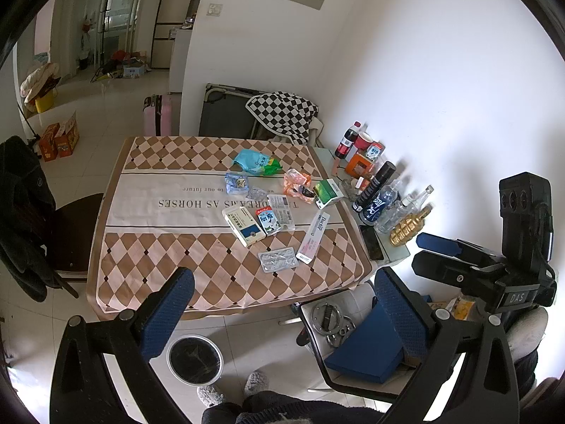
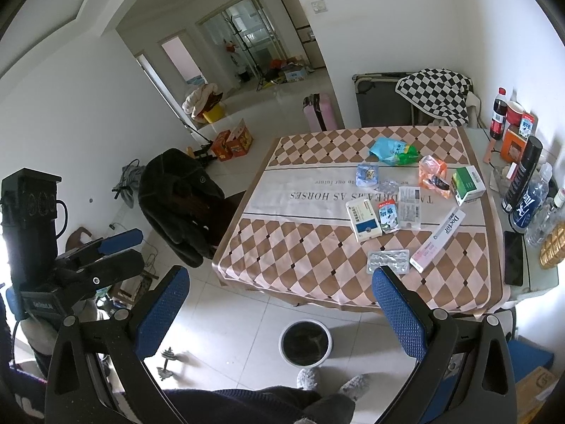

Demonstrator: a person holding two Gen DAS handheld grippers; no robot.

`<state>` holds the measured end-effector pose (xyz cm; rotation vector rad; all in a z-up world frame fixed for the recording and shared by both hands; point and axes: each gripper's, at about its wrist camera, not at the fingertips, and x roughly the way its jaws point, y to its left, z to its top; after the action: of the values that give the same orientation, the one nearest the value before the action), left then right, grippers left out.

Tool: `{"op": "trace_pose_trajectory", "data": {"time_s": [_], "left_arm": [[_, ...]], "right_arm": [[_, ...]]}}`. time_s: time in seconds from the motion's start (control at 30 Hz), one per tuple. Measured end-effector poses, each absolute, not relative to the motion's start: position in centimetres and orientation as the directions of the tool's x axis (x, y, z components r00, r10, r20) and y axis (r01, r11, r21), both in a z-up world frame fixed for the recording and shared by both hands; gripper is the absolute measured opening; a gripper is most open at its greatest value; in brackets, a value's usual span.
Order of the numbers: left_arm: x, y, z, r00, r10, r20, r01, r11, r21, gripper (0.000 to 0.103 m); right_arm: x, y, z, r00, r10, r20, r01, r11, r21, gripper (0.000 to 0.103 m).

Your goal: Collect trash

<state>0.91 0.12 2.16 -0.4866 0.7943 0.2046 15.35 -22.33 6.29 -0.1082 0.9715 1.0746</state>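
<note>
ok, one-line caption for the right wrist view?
Open right gripper above trash bin, facing litter-strewn checkered tablecloth; blister pack nearest.

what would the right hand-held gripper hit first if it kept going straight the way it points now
Probably the near edge of the table, close to the blister pack. The open right hand-held gripper points there, with nothing in between; depth is hard to judge through the fisheye.

A dark jacket (image 2: 178, 198) drapes a chair beside the table; a pink suitcase (image 2: 319, 113) stands beyond.

left wrist: high, facing table (image 1: 148, 247) | right wrist: same, from right | shared: tabletop, bin (image 2: 305, 342)
</note>
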Motion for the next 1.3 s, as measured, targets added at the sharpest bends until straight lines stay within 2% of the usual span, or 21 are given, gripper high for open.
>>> {"op": "trace_pose_trajectory", "data": {"time_s": [0.43, 0.53, 0.63, 0.73, 0.83, 1.0, 1.03, 1.07, 1.1, 1.13, 1.3], "left_arm": [[0.8, 0.4, 2.4, 0.680, -0.012, -0.733, -0.353, 0.870, -0.343, 0.103], [1.9, 1.4, 1.9, 0.649, 0.052, -0.759, -0.402, 0.870, -0.284, 0.103], [3.9, 3.2, -0.1, 0.589, 0.160, -0.792, -0.474, 0.862, -0.179, 0.103], [8.1, 5.5, -4.2, 0.507, 0.199, -0.838, -0.535, 0.835, -0.125, 0.103], [12.4, 7.5, -9.3, 0.419, 0.164, -0.893, -0.580, 0.805, -0.125, 0.103], [20.7, 10.4, -19.5, 0.245, 0.080, -0.966, -0.669, 0.736, -0.109, 0.103], [22.4, 10.9, -21.6, 0.210, 0.053, -0.976, -0.690, 0.716, -0.109, 0.103], [23.9, 11.5, -23.8, 0.176, 0.016, -0.984, -0.713, 0.691, -0.116, 0.103], [25.9, 12.1, -26.1, 0.141, -0.025, -0.990, -0.736, 0.666, -0.122, 0.103], [27.0, 12.3, -27.4, 0.123, -0.047, -0.991, -0.745, 0.655, -0.124, 0.103], [33.7, 13.1, -34.2, 0.004, -0.134, -0.991, -0.783, 0.616, -0.086, 0.099]], "right_arm": [[15.6, -22.1, 8.6, 0.131, 0.695, -0.707, -0.757, 0.530, 0.381, 0.103], [16.3, -21.6, 7.3, 0.164, 0.684, -0.711, -0.715, 0.579, 0.392, 0.103], [17.4, -21.6, 3.4, 0.247, 0.623, -0.742, -0.605, 0.697, 0.384, 0.103], [21.5, -21.9, -1.3, 0.306, 0.533, -0.789, -0.422, 0.819, 0.389, 0.103], [26.9, -22.5, -6.6, 0.323, 0.436, -0.840, -0.245, 0.896, 0.371, 0.103], [36.1, -22.4, -16.4, 0.288, 0.271, -0.918, -0.095, 0.962, 0.254, 0.101], [38.8, -22.0, -19.3, 0.262, 0.239, -0.935, -0.072, 0.971, 0.228, 0.092], [40.2, -21.8, -20.9, 0.240, 0.216, -0.946, -0.059, 0.976, 0.208, 0.075], [42.0, -21.6, -22.7, 0.210, 0.198, -0.957, -0.045, 0.980, 0.193, 0.070], [44.3, -21.3, -25.2, 0.163, 0.189, -0.968, -0.023, 0.982, 0.188, 0.069], [49.9, -20.1, -30.7, 0.070, 0.163, -0.984, 0.000, 0.987, 0.163, 0.069]]}}
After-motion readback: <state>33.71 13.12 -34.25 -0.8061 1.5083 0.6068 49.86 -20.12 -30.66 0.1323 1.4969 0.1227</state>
